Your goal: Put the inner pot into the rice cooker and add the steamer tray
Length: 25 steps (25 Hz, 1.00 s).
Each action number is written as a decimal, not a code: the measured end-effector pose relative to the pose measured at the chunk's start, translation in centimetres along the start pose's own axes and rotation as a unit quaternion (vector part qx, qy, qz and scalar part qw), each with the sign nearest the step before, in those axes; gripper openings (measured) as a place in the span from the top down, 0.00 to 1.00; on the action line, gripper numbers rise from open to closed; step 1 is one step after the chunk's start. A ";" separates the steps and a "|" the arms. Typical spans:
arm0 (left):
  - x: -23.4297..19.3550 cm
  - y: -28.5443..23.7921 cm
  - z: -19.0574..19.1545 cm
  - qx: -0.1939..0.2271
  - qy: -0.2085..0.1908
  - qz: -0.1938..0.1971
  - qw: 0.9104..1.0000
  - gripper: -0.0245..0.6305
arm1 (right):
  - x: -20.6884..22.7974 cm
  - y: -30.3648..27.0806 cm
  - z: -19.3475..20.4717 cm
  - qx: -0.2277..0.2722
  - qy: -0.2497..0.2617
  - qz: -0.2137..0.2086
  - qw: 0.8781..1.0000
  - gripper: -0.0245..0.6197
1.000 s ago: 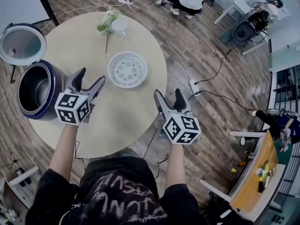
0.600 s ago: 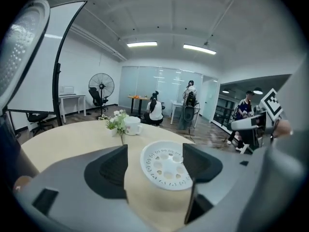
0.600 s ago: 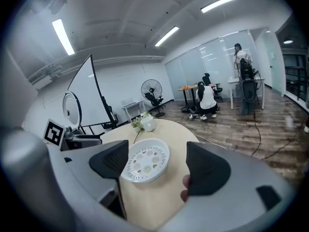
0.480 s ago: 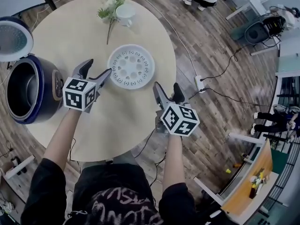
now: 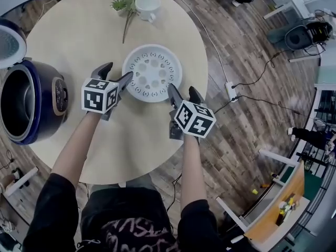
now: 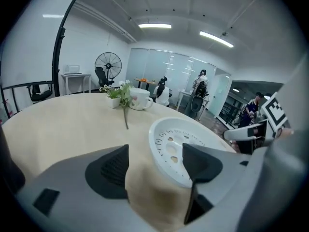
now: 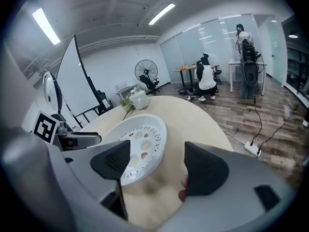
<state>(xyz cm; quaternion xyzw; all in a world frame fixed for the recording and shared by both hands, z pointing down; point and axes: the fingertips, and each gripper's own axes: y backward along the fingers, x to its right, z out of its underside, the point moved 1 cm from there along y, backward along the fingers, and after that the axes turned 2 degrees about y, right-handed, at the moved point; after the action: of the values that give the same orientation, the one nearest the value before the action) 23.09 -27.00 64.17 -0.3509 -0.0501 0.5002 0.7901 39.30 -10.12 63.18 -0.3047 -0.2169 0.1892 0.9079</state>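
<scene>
The white perforated steamer tray (image 5: 153,72) lies flat on the round table (image 5: 79,30). The dark blue rice cooker (image 5: 29,109) stands at the table's left edge with its lid (image 5: 8,43) up and a metal inner pot (image 5: 16,106) inside it. My left gripper (image 5: 118,72) is open at the tray's left rim, and the tray (image 6: 176,146) shows just ahead of its right jaw. My right gripper (image 5: 182,90) is open at the tray's lower right rim; its jaws have just been closing a little, with only the edge of the tray (image 7: 140,146) ahead of the left jaw.
A white cup (image 5: 148,7) and a green sprig (image 5: 126,1) sit at the table's far side. A power strip (image 5: 231,91) and cables lie on the wooden floor to the right. People sit at desks in the background.
Both grippers have moved forward and down across the table, from its near part to either side of the tray's near rim.
</scene>
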 end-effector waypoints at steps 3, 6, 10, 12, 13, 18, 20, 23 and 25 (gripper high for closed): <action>-0.3 -0.9 0.6 -0.009 0.005 -0.005 1.000 0.46 | 0.1 -1.3 0.5 -0.011 -0.007 -0.002 1.000 0.43; -0.5 -1.5 1.0 -0.014 0.013 -0.010 1.000 0.55 | 0.3 -2.1 0.9 -0.023 -0.007 -0.002 1.000 0.47; -0.1 -2.0 1.5 -0.021 0.026 0.002 0.999 0.59 | 0.7 -2.8 1.5 -0.037 -0.010 0.004 0.999 0.53; 0.1 -2.1 1.5 -0.022 0.030 0.009 0.999 0.63 | 0.9 -3.0 1.6 -0.041 -0.007 0.012 0.999 0.58; 0.2 -2.1 1.4 -0.023 0.030 0.011 0.999 0.65 | 0.9 -3.0 1.5 -0.042 -0.007 0.013 0.999 0.63; 0.8 -2.2 1.4 -0.030 0.019 0.013 0.999 0.75 | 0.2 -3.0 1.3 -0.044 -0.011 0.003 0.999 0.77; 0.8 -2.2 1.5 -0.031 0.023 0.011 0.999 0.76 | 0.1 -3.0 1.4 -0.045 -0.009 0.005 0.999 0.80; 0.7 -2.0 1.3 -0.031 0.031 0.011 0.999 0.78 | 0.0 -2.7 1.2 -0.040 -0.009 0.003 0.999 0.81; 0.8 -1.6 1.0 -0.026 0.030 0.010 0.999 0.79 | -0.1 -2.3 0.9 -0.034 -0.007 0.001 0.999 0.81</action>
<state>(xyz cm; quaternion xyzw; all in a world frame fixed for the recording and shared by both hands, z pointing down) 24.27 -26.20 65.64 -0.3866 -0.0360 0.4957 0.7769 39.22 -11.39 65.26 -0.3345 -0.2288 0.1849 0.8953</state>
